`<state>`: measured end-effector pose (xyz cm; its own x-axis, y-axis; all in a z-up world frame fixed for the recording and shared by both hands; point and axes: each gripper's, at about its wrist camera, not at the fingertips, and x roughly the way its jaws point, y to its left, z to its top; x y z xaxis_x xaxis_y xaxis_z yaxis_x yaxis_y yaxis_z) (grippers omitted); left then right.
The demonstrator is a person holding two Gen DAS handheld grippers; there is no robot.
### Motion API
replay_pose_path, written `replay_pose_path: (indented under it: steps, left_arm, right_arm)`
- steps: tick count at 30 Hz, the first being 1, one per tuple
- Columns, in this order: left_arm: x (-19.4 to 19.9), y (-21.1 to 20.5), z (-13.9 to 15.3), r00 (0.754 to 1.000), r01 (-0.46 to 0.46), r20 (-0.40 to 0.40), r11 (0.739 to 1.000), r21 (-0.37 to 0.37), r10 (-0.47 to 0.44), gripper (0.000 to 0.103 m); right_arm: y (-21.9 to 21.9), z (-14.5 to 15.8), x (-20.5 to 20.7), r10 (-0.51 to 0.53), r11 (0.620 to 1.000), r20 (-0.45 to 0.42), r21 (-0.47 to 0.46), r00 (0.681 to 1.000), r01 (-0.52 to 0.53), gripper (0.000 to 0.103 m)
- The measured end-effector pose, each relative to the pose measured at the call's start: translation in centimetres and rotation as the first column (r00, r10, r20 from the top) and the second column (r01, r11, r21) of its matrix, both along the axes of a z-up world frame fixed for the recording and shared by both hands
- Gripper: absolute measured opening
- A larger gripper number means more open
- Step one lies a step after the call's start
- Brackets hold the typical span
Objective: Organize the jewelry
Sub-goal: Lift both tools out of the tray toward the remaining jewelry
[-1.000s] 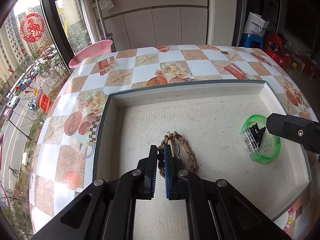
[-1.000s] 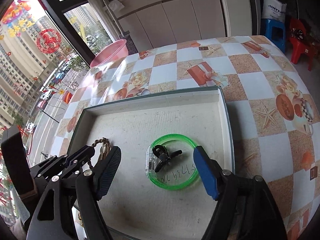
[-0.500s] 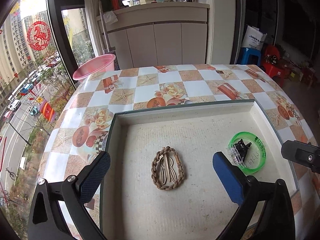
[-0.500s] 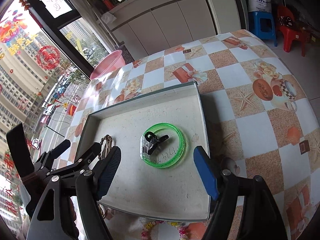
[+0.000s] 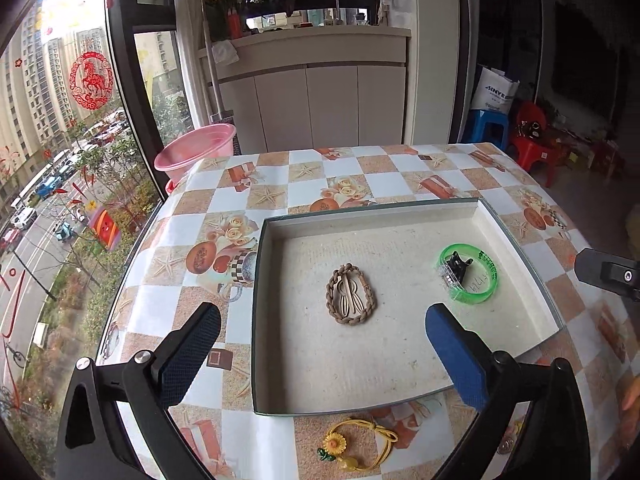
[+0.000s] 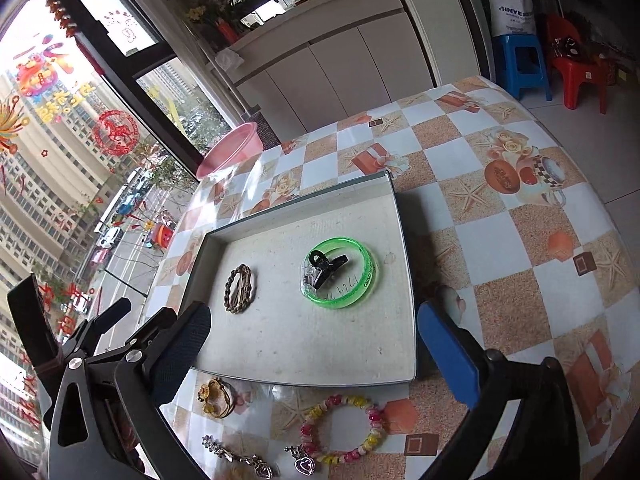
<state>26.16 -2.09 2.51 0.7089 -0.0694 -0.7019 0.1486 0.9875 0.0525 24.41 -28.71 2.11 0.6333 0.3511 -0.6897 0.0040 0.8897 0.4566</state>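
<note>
Left wrist view: the left gripper (image 5: 318, 344), jaws now spread wide and empty, has backed off the braided bracelet (image 5: 351, 294) it released in the tray (image 5: 262, 320); right gripper (image 6: 312, 344) equally open, sunflower bracelet (image 5: 356, 446) still outside.

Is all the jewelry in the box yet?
Not yet. The braided bracelet and green bangle lie in the tray. Both grippers, left gripper and right gripper, are open and empty. The sunflower bracelet and beaded bracelet wait outside.
</note>
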Motion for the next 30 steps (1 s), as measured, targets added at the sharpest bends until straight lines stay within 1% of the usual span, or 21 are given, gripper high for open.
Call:
replay_pose_path:
  steps: [4, 7, 12, 18, 23, 27, 30]
  left_arm:
    - [-3.3, 1.4, 0.2, 1.0, 0.003, -0.001, 1.0, -0.016, -0.003, 0.103]
    - [-5.4, 2.3, -0.2, 1.0, 0.001, -0.004, 1.0, -0.023, -0.001, 0.103]
    - [-8.2, 2.9, -1.6, 1.0, 0.011, -0.016, 1.0, -0.002, -0.011, 0.103]
    - [-10.7, 2.0, -3.8, 0.998, 0.058, -0.039, 0.996, 0.062, -0.056, 0.103]
    - [-12.0, 1.5, -5.3, 0.995, 0.081, -0.065, 0.995, 0.065, -0.077, 0.103]
    - [-12.5, 1.2, -6.4, 0.994, 0.088, -0.078, 0.993, 0.08, -0.082, 0.103]
    - [-12.6, 1.4, -7.0, 0.991, 0.094, -0.099, 0.993, 0.076, -0.086, 0.103]
  right_arm:
    - [0.3, 0.8, -2.0, 0.015, 1.0, -0.025, -0.004, 1.0, -0.015, 0.103]
    - [0.4, 1.1, -3.7, 0.021, 1.0, -0.036, -0.01, 0.999, -0.021, 0.103]
    - [1.1, 0.9, -6.5, 0.045, 0.998, -0.055, -0.048, 0.997, -0.047, 0.103]
    - [1.5, -0.5, -8.7, 0.051, 0.996, -0.104, -0.071, 0.993, -0.059, 0.103]
    - [2.1, -2.3, -10.2, 0.052, 0.989, -0.159, -0.127, 0.986, -0.073, 0.103]
    - [2.4, -3.7, -11.0, 0.054, 0.987, -0.197, -0.138, 0.979, -0.082, 0.103]
    - [2.6, -4.4, -11.4, 0.038, 0.98, -0.222, -0.181, 0.974, -0.08, 0.103]
